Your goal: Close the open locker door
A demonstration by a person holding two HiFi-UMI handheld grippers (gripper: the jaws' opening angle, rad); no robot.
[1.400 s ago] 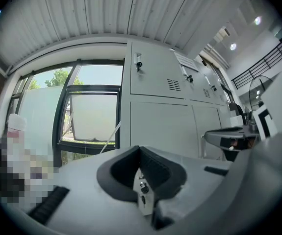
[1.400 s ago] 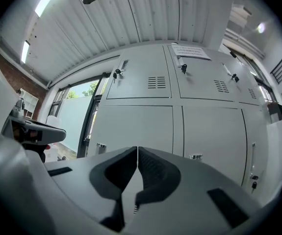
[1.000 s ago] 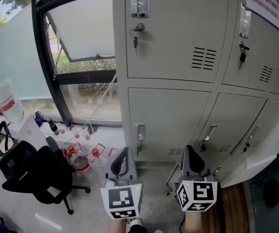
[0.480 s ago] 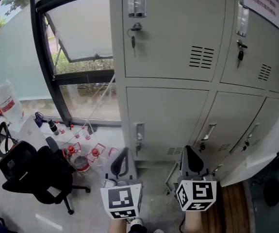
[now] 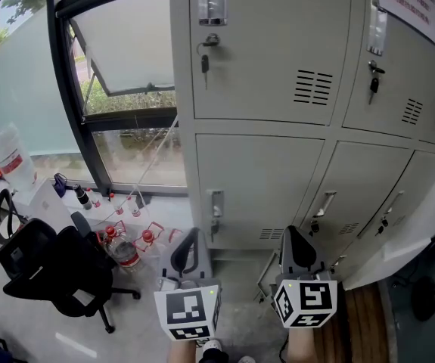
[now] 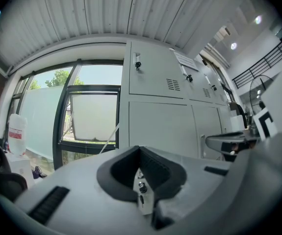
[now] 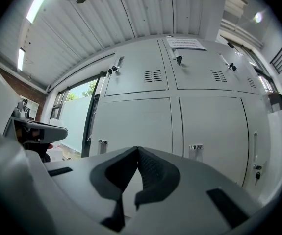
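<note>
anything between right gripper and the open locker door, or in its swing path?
Nothing visible. Right gripper, shut and empty, has open space between it and the open locker door at lower right. The space behind that door is hidden, so its swing path can't be confirmed.

locker area: steel lockers [image 5: 262, 150], office chair [image 5: 58, 271]

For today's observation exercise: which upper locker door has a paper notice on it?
The second upper door from the window: a white printed sheet is stuck near its top. The door left of it has none.
</note>
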